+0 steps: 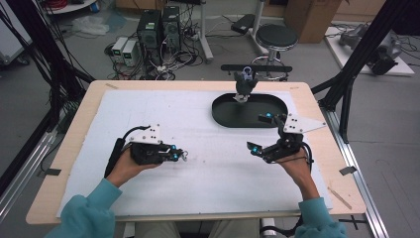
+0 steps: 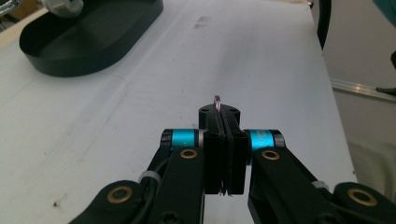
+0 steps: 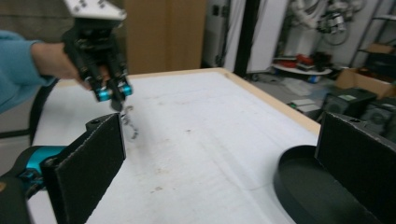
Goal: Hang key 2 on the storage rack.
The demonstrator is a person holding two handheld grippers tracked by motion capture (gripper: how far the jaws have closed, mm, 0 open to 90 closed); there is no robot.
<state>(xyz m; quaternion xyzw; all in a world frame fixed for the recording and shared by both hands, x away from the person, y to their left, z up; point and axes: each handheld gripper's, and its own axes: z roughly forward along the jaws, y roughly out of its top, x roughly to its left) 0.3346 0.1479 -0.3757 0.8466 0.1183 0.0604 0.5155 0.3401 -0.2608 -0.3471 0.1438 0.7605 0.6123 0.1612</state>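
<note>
Pinching a small, thin metal piece [image 2: 217,100] in my fully closed left gripper [image 1: 179,155] just above the bench's near-left area, I judge it light, stiff and slippery, best held by its flat faces, while my right gripper [image 1: 261,133] gapes wide and empty beside the black tray [image 1: 225,119].

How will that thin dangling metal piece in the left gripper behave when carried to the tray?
Probably light: the left gripper pinches only its top edge, and the thin metal piece hangs below the jaws in the right gripper view. It looks like linked or bent wire, so it may swing or flop. The narrow sliver above the pads suggests a small hold that could slip.
</note>
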